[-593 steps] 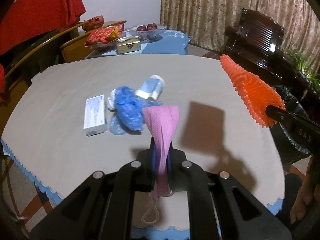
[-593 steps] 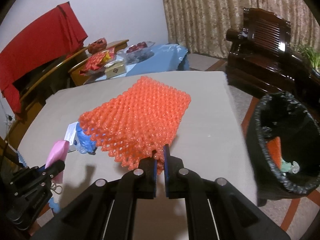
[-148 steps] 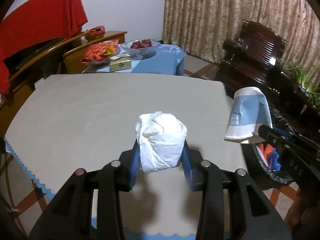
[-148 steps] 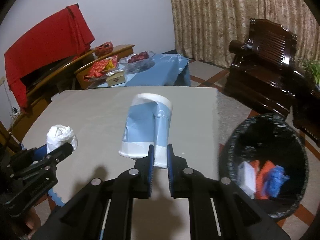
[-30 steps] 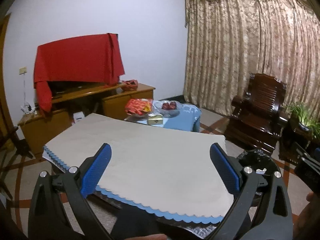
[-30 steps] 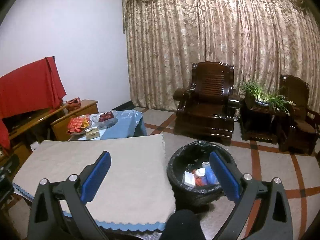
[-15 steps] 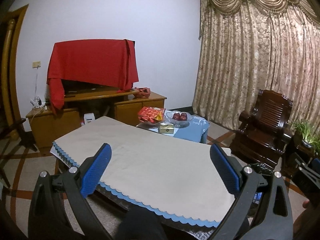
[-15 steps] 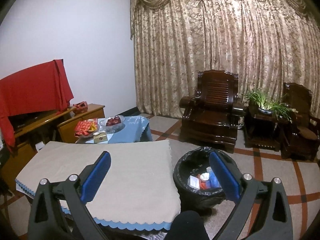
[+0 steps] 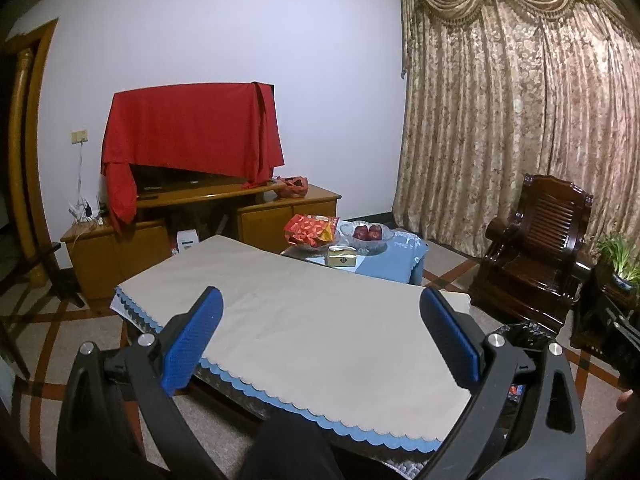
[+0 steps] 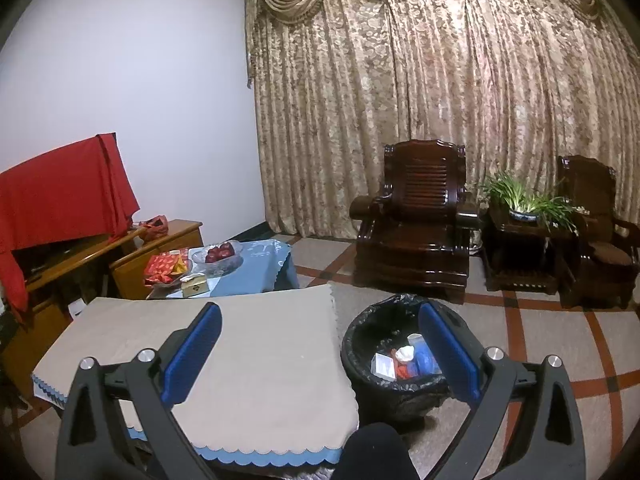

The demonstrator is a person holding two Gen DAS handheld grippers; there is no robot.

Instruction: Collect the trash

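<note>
On the left, the left hand-held gripper (image 9: pixel 320 334) is held spread wide and empty, its blue pads (image 9: pixel 191 336) well apart above the near edge of the table (image 9: pixel 304 320). No trash is seen on the beige cloth from edge to edge; only a fruit bowl (image 9: pixel 366 234) and a snack packet (image 9: pixel 310 229) stand on the separate low table beyond the far edge, and these are not judged to be trash.

Further right, the right hand-held gripper (image 10: pixel 320 354) is likewise released, with nothing between its fingers. Just off the table's right edge, on the floor, stands the black-lined bin (image 10: pixel 362 354), and the collected trash (image 10: pixel 404 360) lies inside it: a small white box, a crumpled white wad, a paper cup and something blue and red.

All of it is judged light and mostly soft or crushable. The wad and any fabric would give under the pads and could be pinched anywhere in the bulk. The box is stiffer and best taken across its narrow faces; the cup by its wall, gently, since it would collapse. The task is judged to be essentially finished.
</note>
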